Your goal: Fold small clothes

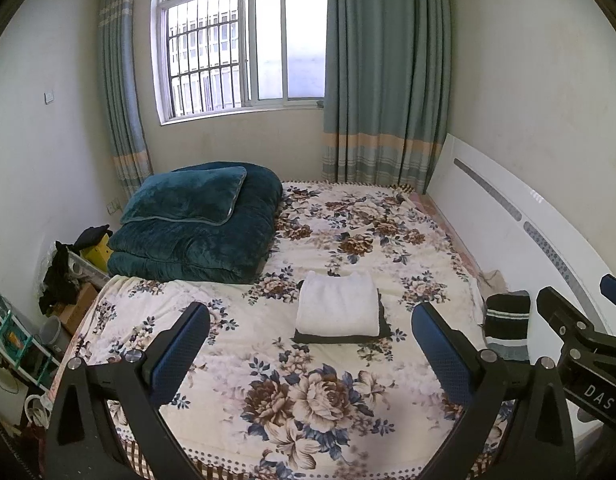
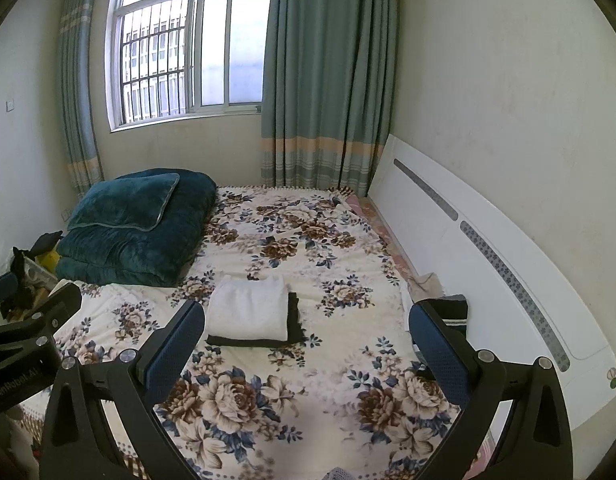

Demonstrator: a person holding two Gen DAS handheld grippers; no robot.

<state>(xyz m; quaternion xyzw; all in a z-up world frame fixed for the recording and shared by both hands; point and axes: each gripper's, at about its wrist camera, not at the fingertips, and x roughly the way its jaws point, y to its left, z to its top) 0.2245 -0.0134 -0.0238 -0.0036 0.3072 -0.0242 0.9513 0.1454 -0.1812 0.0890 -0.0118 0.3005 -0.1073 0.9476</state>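
Note:
A folded white garment (image 1: 337, 306) lies on top of a folded dark garment (image 1: 385, 326) in the middle of the flowered bed (image 1: 308, 392). The stack also shows in the right wrist view, the white garment (image 2: 248, 312) over the dark one (image 2: 294, 314). A dark striped garment (image 1: 507, 326) sits near the bed's right edge by the headboard; it also shows in the right wrist view (image 2: 453, 308). My left gripper (image 1: 309, 344) is open and empty, held above the bed short of the stack. My right gripper (image 2: 308, 342) is open and empty too.
A folded teal quilt with a pillow (image 1: 196, 224) fills the bed's far left corner. A white headboard (image 1: 507, 204) runs along the right side. Boxes, dark clothes and a rack (image 1: 48, 300) crowd the floor left of the bed. A window and curtains are at the back.

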